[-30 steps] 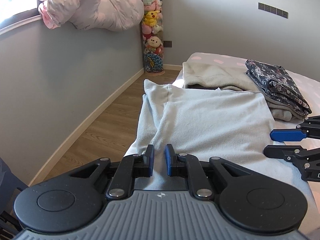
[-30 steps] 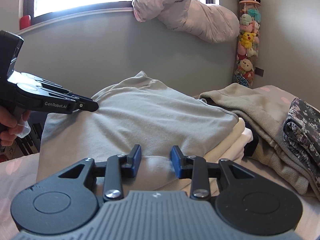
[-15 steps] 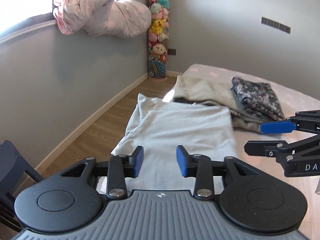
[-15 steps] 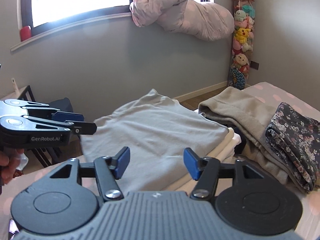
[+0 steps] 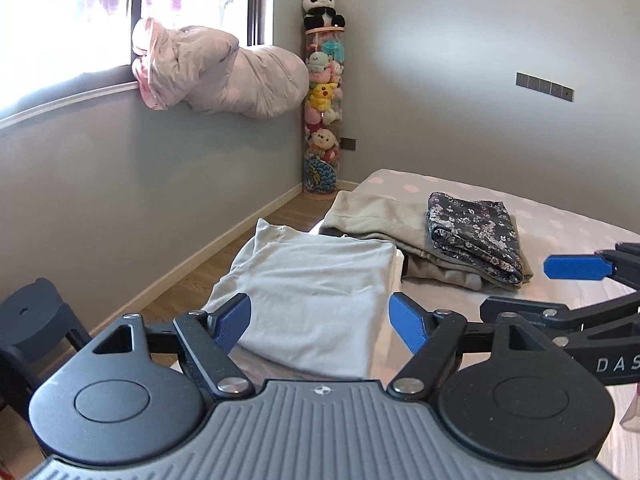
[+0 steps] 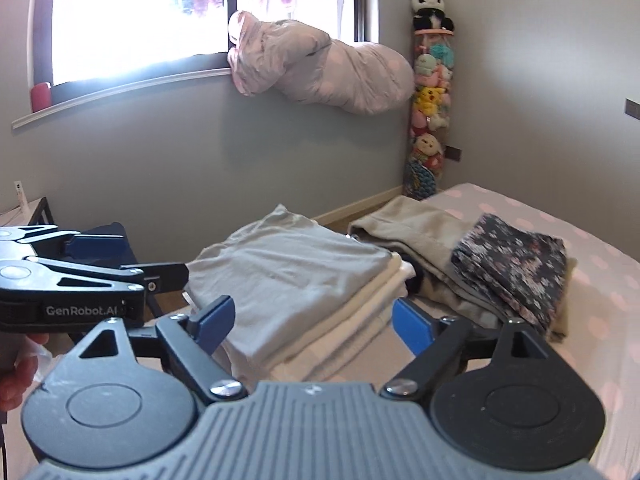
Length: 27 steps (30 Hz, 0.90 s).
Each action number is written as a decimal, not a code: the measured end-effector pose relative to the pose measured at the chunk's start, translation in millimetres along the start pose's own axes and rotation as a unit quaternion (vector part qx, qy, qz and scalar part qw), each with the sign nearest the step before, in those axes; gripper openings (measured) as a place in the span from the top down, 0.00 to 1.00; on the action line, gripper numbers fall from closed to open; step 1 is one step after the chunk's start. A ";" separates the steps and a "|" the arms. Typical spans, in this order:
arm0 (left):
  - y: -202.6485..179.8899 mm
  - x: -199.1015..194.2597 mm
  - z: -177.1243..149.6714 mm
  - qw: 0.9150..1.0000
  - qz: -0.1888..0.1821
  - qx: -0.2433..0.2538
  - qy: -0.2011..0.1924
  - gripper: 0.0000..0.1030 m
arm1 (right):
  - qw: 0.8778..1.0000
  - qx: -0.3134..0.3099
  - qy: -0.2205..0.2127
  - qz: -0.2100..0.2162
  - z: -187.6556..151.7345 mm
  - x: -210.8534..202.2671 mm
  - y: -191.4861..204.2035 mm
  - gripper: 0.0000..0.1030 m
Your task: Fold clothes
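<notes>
A folded pale blue-grey garment [image 5: 316, 288] [image 6: 288, 272] lies on top of a cream folded stack [image 6: 360, 312] at the bed's edge. Beyond it rest a beige folded garment [image 5: 376, 216] [image 6: 412, 228] and a dark floral folded one [image 5: 476, 228] [image 6: 516, 264]. My left gripper [image 5: 322, 318] hangs back above the pale garment, its jaws opening, with nothing between the blue pads. My right gripper [image 6: 312, 316] is likewise raised and opening, empty. Each gripper shows in the other's view: the right gripper [image 5: 568, 284] at the edge, the left gripper [image 6: 160, 264] held by a hand [image 6: 16, 364].
The bed [image 5: 560, 224] has a pink-spotted sheet. A dark stool [image 5: 36, 316] stands on the wooden floor [image 5: 192, 280] by the grey wall. A rolled quilt [image 5: 224, 76] lies on the window sill. A tall tube of plush toys [image 5: 324, 116] fills the corner.
Both grippers have pulled back and up from the pale garment and their jaws have spread from nearly shut to wide. The garment stays flat on the stack.
</notes>
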<state>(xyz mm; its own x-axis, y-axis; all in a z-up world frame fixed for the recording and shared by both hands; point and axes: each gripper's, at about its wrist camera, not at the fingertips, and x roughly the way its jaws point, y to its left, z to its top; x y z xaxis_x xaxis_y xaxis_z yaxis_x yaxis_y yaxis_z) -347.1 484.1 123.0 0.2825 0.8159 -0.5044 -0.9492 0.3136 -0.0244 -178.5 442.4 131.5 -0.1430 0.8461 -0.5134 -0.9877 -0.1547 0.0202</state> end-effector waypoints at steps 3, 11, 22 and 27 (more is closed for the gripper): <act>-11.0 -10.7 -13.6 1.000 0.002 -0.009 0.011 0.25 | 1.000 0.026 0.011 -0.007 -17.7 -15.1 -3.5 0.12; -35.3 -37.3 -68.9 0.998 0.046 -0.040 0.011 0.25 | 0.997 0.062 0.002 -0.036 -68.2 -53.2 -3.8 0.12; -52.8 -52.7 -120.1 0.996 0.047 -0.070 0.028 0.25 | 0.995 0.076 0.005 -0.068 -125.3 -76.3 -0.6 0.12; -55.7 -55.2 -130.3 0.996 0.052 -0.070 0.031 0.25 | 0.994 0.080 0.004 -0.076 -137.8 -79.4 1.6 0.12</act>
<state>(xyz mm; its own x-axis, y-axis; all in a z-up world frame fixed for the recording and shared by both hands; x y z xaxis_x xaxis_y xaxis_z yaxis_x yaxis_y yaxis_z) -327.8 358.4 39.7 0.1773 0.8075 -0.5626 -0.9840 0.1551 -0.0875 -160.2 304.7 54.1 0.0085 0.8496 -0.5273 -0.9953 0.0579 0.0773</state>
